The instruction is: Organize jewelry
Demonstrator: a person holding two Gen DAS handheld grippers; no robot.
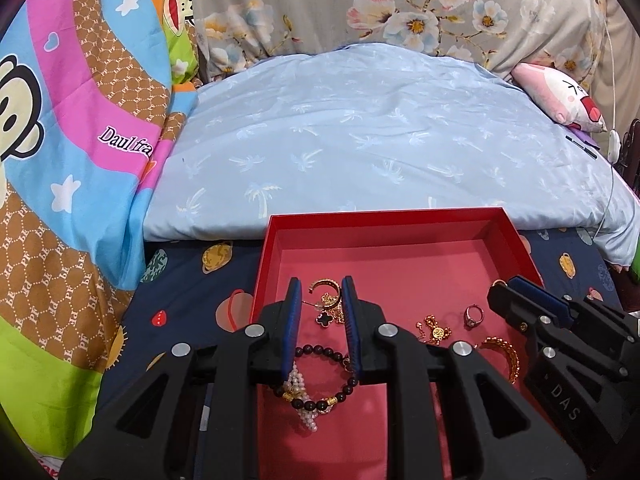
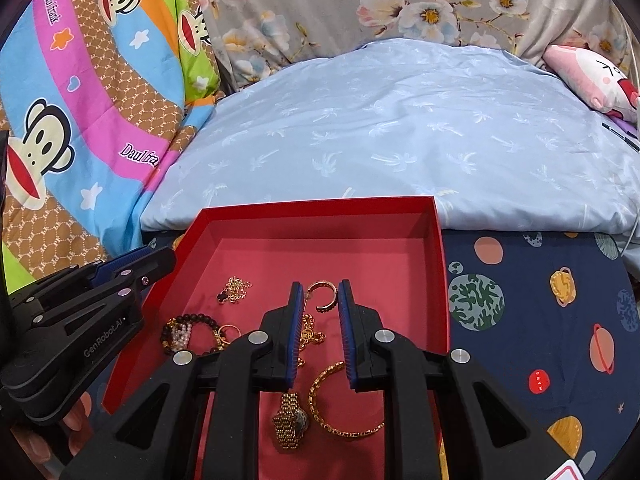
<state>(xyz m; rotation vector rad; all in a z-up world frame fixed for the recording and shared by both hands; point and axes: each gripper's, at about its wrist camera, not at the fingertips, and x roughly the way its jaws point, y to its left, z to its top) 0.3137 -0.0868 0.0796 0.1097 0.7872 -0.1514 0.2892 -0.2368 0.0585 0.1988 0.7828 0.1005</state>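
Left hand-held gripper (image 1: 321, 286) hangs low over the near-left part of the red box (image 1: 384, 216) on the bed, jaws apart and empty, straddling the gold hoop earring (image 1: 325, 286) and clover chain (image 1: 325, 317); closing here would likely snag both. Right hand-held gripper (image 2: 319, 288), also released and empty, brackets the gold open ring (image 2: 325, 295). Remaining jewelry lies loose on the box floor.

- Navy sheet (image 2: 520, 280) printed with planets, spread flat in front.
- Pale blue quilt (image 1: 360, 140) with a palm pattern, heaped behind it.
- Bright cartoon-monkey blanket (image 1: 72, 140) bunched on the left.
- Grey floral fabric (image 2: 360, 8) across the back.
- Pink cartoon pillow (image 1: 560, 96) at far right, beside a white cord (image 1: 611, 80).
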